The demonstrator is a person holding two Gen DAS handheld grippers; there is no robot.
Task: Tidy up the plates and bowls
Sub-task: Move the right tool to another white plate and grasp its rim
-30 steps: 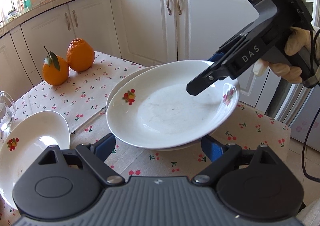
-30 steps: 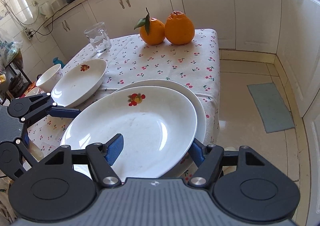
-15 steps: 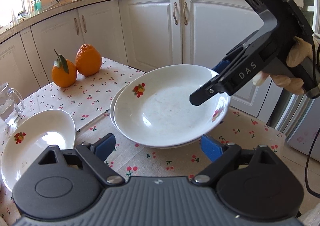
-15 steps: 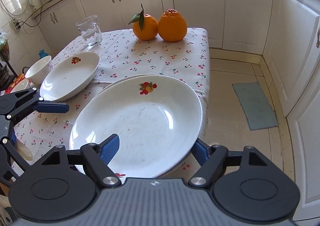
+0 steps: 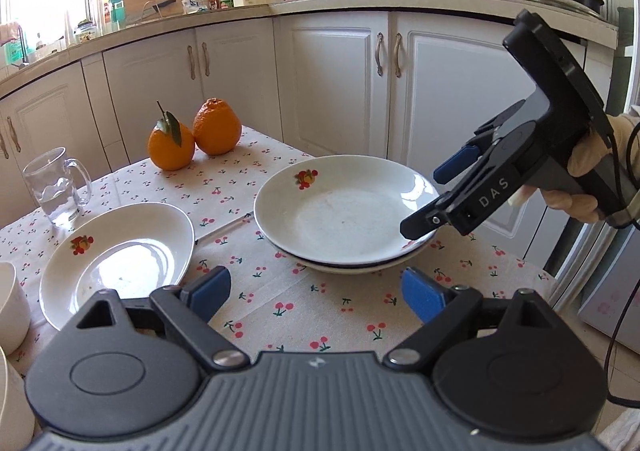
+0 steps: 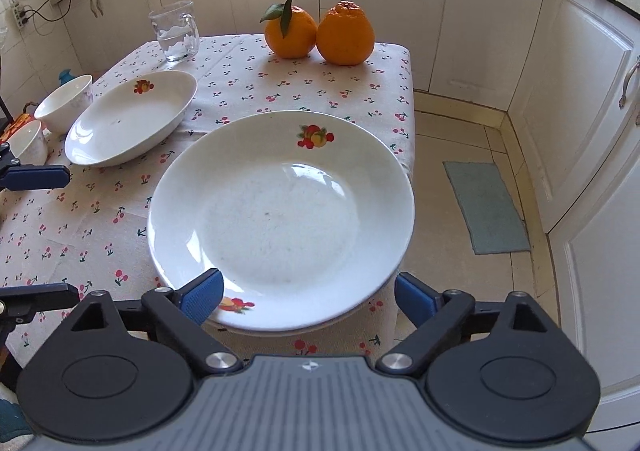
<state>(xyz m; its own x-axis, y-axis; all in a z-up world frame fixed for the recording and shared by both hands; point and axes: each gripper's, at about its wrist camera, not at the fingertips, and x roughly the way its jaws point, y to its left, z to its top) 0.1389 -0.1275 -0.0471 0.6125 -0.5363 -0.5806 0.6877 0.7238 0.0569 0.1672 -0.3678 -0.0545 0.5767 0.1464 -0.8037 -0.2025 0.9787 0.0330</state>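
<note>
A white deep plate with a fruit motif lies stacked on a second like plate near the table's right edge. A third white plate lies alone to the left. My right gripper is open, its blue pads either side of the stack's near rim; it also shows in the left wrist view at the stack's right rim. My left gripper is open and empty, short of the stack. Two white bowls stand at the left.
Two oranges sit at the far end of the cherry-print tablecloth. A glass mug stands far left. White cabinets surround the table; the floor with a mat lies right.
The top plate has come down from its tilted, lifted pose onto the lower plate. My left gripper has drawn back from the stack. Both views have pulled back and higher.
</note>
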